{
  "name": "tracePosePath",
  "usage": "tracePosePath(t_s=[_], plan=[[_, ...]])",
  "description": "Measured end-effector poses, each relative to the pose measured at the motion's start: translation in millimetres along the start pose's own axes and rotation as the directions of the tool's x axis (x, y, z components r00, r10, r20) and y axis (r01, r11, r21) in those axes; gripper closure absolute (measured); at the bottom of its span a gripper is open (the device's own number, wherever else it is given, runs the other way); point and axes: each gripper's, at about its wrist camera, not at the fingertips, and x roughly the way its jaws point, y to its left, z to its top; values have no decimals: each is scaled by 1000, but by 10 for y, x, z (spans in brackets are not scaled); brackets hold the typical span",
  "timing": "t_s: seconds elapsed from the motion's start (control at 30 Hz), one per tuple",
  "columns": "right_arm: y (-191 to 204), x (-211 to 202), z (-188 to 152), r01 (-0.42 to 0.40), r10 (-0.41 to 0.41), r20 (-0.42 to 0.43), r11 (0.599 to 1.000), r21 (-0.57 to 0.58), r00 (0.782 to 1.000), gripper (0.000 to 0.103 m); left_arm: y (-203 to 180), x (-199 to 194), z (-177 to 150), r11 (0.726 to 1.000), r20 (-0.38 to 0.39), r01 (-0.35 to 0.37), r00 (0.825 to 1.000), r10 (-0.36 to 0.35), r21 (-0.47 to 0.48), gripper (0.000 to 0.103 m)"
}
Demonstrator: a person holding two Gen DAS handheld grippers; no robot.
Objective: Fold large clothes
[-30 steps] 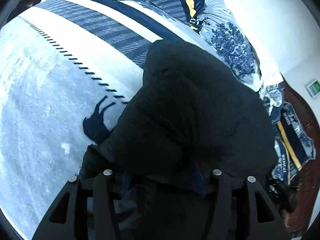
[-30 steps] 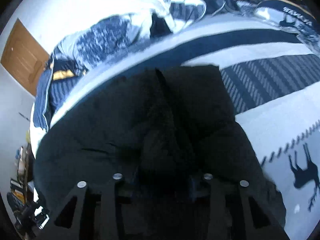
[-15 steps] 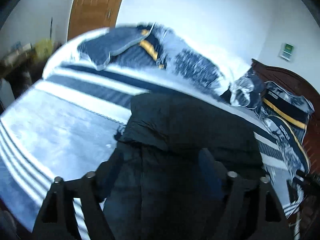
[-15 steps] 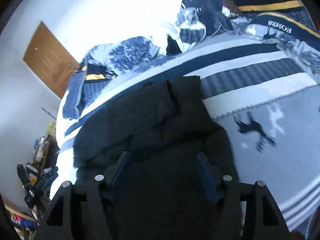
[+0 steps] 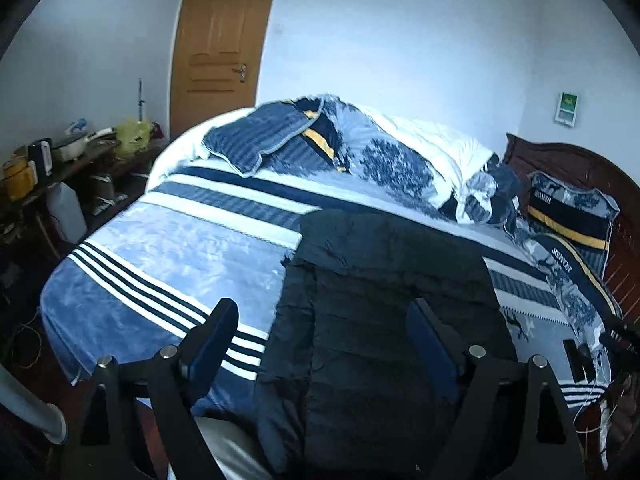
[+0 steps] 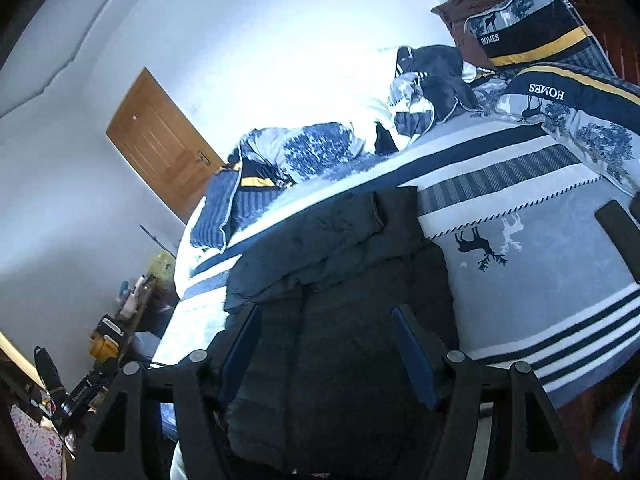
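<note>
A large black padded jacket (image 5: pixel 384 320) lies on the bed, its far part folded back over itself and its near end hanging over the bed's front edge. It also shows in the right wrist view (image 6: pixel 344 320). My left gripper (image 5: pixel 320 328) is open and empty, raised above and in front of the jacket's near end. My right gripper (image 6: pixel 326 340) is open and empty too, held above the jacket's near part. Neither gripper touches the fabric.
The bed has a blue and white striped blanket (image 5: pixel 168 256) with deer prints (image 6: pixel 474 246). Pillows (image 5: pixel 568 216) and a rumpled quilt (image 5: pixel 384 156) lie along the far side by a wooden headboard (image 5: pixel 580 160). A cluttered side table (image 5: pixel 60 160) and a door (image 5: pixel 220 44) stand at left.
Both grippers were shut on the jacket a second ago. They have let go, opened wide and pulled back and up from the bed. The jacket now lies folded.
</note>
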Motion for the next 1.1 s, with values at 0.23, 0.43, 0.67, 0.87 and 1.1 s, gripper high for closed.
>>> tracePosePath(t_s=[0.23, 0.43, 0.67, 0.87, 1.1], plan=[[-219, 15, -127, 4, -3, -14, 998, 70, 1000, 32, 75, 144, -120, 1000, -56, -10, 998, 10, 0, 15], [-535, 451, -510, 80, -63, -132, 989, 125, 989, 32, 239, 679, -487, 997, -196, 0, 980, -17, -83, 15], [-895, 1038, -1035, 192, -144, -327, 974, 122, 934, 32, 456, 1336, -1088, 991, -404, -65, 915, 14, -113, 16], [-1102, 1224, -1276, 246, -195, -391, 966, 84, 900, 32, 519, 1632, -1398, 988, -505, -132, 860, 76, -77, 16], [-1087, 1436, -1456, 247, -197, -473, 968, 44, 859, 54, 319, 1861, -1707, 993, -584, -110, 809, 72, -30, 35]])
